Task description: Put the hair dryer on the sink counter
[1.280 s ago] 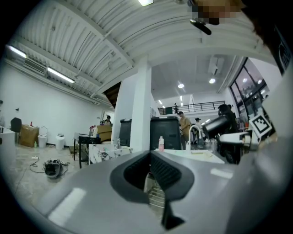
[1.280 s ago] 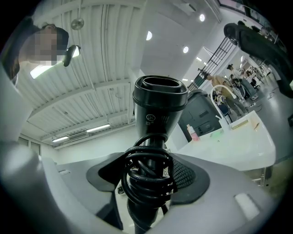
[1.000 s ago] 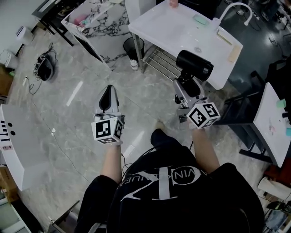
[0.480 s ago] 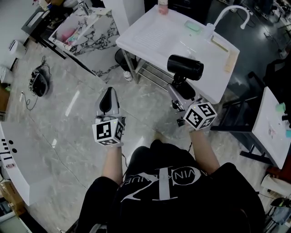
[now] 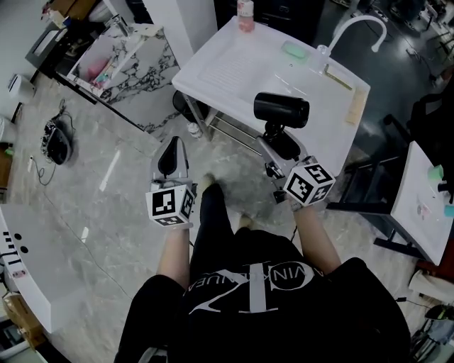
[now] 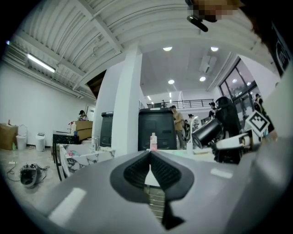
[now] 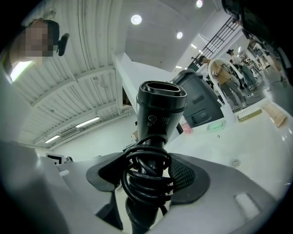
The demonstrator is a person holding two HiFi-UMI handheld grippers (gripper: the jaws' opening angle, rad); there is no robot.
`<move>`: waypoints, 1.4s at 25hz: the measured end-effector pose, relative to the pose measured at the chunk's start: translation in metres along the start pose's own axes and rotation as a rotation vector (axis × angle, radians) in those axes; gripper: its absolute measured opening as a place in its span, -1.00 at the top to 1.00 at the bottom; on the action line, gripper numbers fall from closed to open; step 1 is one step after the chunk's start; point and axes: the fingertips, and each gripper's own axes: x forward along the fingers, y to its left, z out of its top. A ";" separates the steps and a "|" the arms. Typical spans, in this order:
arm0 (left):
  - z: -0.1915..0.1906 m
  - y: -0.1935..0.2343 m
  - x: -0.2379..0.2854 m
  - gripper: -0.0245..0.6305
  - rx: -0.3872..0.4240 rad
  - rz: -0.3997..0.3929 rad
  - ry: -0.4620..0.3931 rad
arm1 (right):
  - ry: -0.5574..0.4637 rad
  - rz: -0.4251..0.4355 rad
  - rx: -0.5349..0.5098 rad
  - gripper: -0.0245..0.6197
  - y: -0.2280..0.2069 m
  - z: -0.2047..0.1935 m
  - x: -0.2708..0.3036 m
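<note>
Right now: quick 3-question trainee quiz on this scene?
1. True or false: the left gripper holds the dryer.
2. What is wound round the dryer's handle?
3. The bottle on the counter is: A pink, B blue, C black.
Key: 1 false, the right gripper is clamped on it; 2 its cord; 3 A.

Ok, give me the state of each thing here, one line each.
hair dryer: held in the air, cord coiled round its handle.
right gripper: shut on the hair dryer's handle.
left gripper: shut, empty.
sink counter: hair dryer not on it.
pink bottle: upright on the counter.
</note>
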 end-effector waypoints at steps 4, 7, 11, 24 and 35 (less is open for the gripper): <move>0.005 0.006 0.043 0.93 0.001 -0.053 -0.011 | 0.009 -0.022 0.034 -0.03 -0.014 0.010 0.027; 0.008 0.017 0.084 0.93 -0.004 -0.083 -0.007 | 0.024 -0.050 0.037 -0.03 -0.025 0.018 0.054; 0.014 0.030 0.142 0.93 -0.009 -0.138 0.004 | 0.039 -0.083 0.043 -0.03 -0.041 0.029 0.096; 0.000 0.098 0.264 0.93 -0.015 -0.257 0.070 | 0.100 -0.208 0.158 -0.03 -0.078 0.022 0.219; -0.033 0.125 0.301 0.93 -0.068 -0.306 0.120 | 0.152 -0.272 0.295 -0.03 -0.093 0.003 0.267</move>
